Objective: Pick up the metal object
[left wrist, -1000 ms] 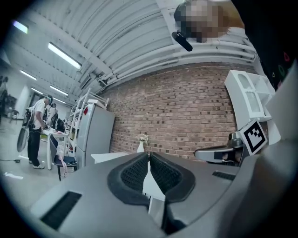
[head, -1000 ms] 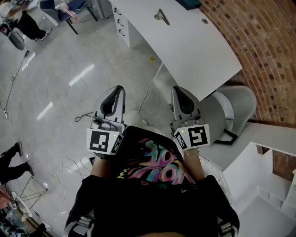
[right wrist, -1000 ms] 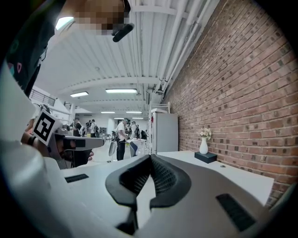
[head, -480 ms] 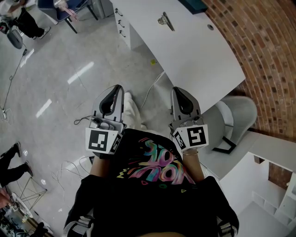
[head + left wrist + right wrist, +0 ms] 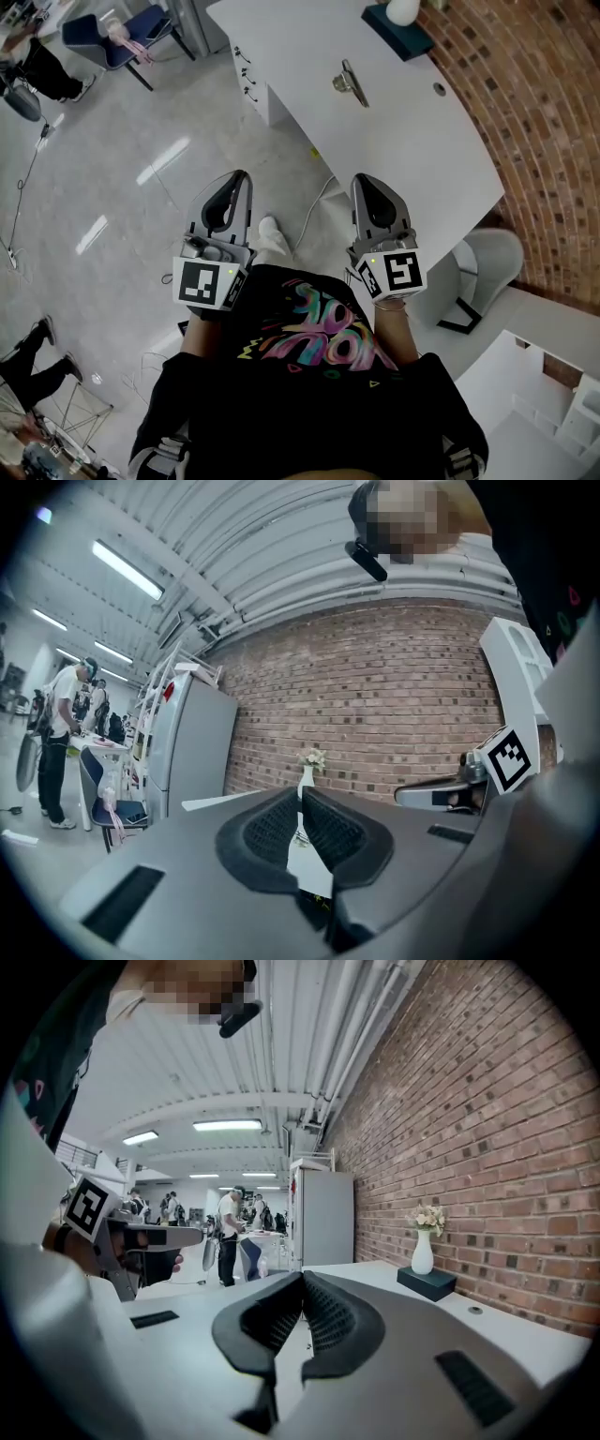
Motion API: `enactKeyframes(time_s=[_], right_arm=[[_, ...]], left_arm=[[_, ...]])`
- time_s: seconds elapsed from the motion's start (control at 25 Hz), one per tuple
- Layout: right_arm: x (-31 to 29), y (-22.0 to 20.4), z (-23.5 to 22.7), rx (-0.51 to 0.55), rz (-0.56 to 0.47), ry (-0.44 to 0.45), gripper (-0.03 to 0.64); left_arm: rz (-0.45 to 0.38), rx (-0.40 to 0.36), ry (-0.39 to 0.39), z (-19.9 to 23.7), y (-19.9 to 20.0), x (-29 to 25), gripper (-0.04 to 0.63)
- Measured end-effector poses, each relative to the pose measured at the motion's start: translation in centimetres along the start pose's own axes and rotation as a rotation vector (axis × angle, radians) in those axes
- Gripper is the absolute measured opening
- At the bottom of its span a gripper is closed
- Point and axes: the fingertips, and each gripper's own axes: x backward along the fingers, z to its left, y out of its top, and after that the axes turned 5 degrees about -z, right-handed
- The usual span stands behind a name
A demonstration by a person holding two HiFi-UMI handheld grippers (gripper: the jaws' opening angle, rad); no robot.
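The metal object (image 5: 349, 84), a small shiny clip-like piece, lies on the white table (image 5: 422, 150) well ahead of both grippers in the head view. My left gripper (image 5: 241, 178) is held over the floor at waist height, its jaws shut with nothing between them (image 5: 301, 796). My right gripper (image 5: 367, 181) hovers by the table's near edge, jaws closed tip to tip and empty (image 5: 302, 1279). Neither gripper touches the metal object.
A dark box (image 5: 401, 31) with a white vase (image 5: 423, 1252) sits at the table's far end beside the brick wall (image 5: 548, 112). A drawer unit (image 5: 247, 64) stands under the table, and a grey chair (image 5: 494, 260) at the right. People and a blue chair (image 5: 108, 39) are far left; cables lie on the floor.
The table and the metal object have slid lower and closer in the head view as the person stepped forward. Both grippers keep the same pose, still shut.
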Motion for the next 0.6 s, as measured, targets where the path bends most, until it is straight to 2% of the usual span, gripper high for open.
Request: enactKeyframes(time_s=[0.24,0.44,0.6], right_arm=[[-7.2,-0.2,0.0,0.002,0.021,-0.007,0.017],[-10.1,-1.1,-0.5,-0.021,0.040,-0.047,0.017],[-11.6,-2.0,-1.3,-0.021,0.071,-0.067,0.017]], left_arm=[[-0.026,0.017,-0.014,6.2,0.3,-4.1,0.034],[0.036,0.039,0.006,9.3,-0.8,-5.7,0.034],[0.050,0.060,0.004,10.7,-1.7,-6.7,0.034]])
